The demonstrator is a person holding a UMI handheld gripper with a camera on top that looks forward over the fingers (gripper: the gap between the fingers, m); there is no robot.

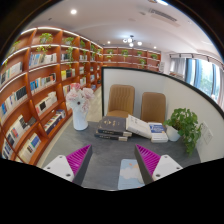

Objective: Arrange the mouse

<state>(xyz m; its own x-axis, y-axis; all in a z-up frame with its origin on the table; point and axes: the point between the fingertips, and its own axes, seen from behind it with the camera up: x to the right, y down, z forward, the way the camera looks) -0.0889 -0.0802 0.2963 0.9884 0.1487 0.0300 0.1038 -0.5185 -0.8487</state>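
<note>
— Since the whole move hangs on where the mouse lies from the tool, start at the tool: what are the fingers doing?

— The hand-held two-finger gripper is spread wide, its magenta pads facing each other across a broad gap. Nothing is held; only the bare grey tabletop shows between them.

— And the mouse?

— I can't pick one out. Low between the fingers, nearer the right one, lies a pale flat rectangular patch; whether it is a sheet, a mat or something else, I can't tell. Nothing mouse-shaped rests on it.

— Further ahead?

— Beyond the fingertips, roughly in line with the gap, sits a dark stack of books. Just beside it to the right is a white open book or booklet. Left of the stack stands a white vase of pale pink flowers; off to the right, a leafy green potted plant. Two tan chairs stand behind the table, and wooden bookshelves run along the left wall.

— So which way should the gripper go?

— My judgement: none can be fixed yet. With the mouse's direction and long axis unknown, it may be hidden behind the books or lie below what the camera takes in. The gripper looks high and pulled back, so tilting down toward the near tabletop seems the sensible search.
</note>
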